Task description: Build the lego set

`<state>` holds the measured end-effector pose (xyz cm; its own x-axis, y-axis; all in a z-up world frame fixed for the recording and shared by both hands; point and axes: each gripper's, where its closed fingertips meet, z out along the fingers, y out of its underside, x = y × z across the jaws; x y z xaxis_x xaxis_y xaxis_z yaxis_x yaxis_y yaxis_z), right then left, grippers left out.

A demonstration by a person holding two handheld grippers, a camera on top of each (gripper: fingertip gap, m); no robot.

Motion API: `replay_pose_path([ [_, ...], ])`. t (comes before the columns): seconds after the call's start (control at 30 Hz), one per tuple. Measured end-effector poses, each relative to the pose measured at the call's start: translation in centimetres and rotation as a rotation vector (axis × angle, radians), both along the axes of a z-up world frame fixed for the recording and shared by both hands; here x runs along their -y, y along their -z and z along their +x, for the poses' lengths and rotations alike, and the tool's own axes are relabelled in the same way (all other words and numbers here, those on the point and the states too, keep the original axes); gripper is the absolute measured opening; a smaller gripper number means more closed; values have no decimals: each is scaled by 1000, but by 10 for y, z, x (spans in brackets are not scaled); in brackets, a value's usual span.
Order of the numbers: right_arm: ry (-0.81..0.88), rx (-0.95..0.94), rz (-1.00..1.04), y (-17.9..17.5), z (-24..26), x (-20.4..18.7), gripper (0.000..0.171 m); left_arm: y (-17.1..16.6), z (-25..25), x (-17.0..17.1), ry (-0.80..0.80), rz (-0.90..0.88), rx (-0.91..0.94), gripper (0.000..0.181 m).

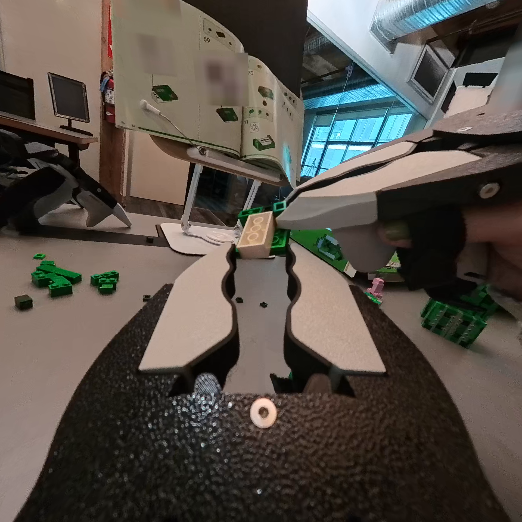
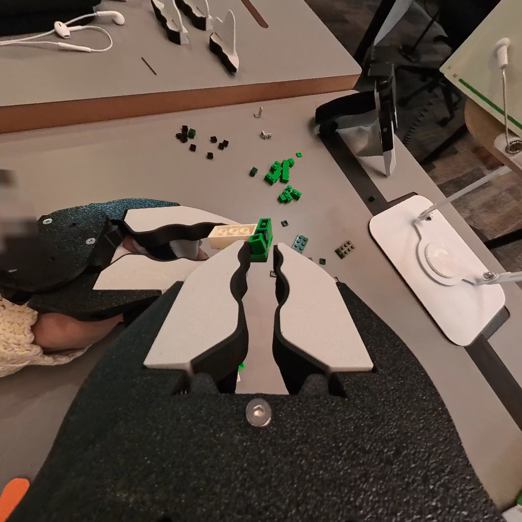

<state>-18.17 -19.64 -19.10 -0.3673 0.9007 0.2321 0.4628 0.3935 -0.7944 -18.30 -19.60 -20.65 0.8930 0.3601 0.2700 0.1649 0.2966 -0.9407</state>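
Note:
My left gripper [image 1: 261,248] is shut on a cream brick [image 1: 255,236], held just above the grey table [image 1: 127,324] with its hollow underside facing the camera. A small green piece [image 1: 279,241] sits against the brick's right side. My right gripper [image 1: 279,217] comes in from the right and its tips meet at that green piece. In the right wrist view my right gripper [image 2: 262,247] is closed narrowly around the green piece [image 2: 261,240], with a thin gap at the right finger. The left gripper [image 2: 206,237] holds the cream brick [image 2: 231,234] from the left.
Loose green bricks [image 1: 56,278] [image 2: 282,175] and small black pieces [image 2: 197,141] lie on the table. A built green block [image 1: 454,324] and a pink figure [image 1: 375,288] stand at the right. The instruction booklet [image 1: 197,84] rests on a stand with a white base [image 2: 435,268]. A spare gripper [image 1: 84,195] lies at the left. The grippers are tip to tip, or close to it.

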Motion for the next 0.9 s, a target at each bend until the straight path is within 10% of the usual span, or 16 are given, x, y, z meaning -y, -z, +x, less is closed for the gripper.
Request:
replay_pose_path([
  [0.5, -35, -67, 71, -11, 16, -3, 25, 5, 3, -4, 74, -26, 37, 33],
  [0.9, -470, -378, 1261, 17, 18, -28, 64, 11, 19, -15, 225, -100, 29, 33],
])
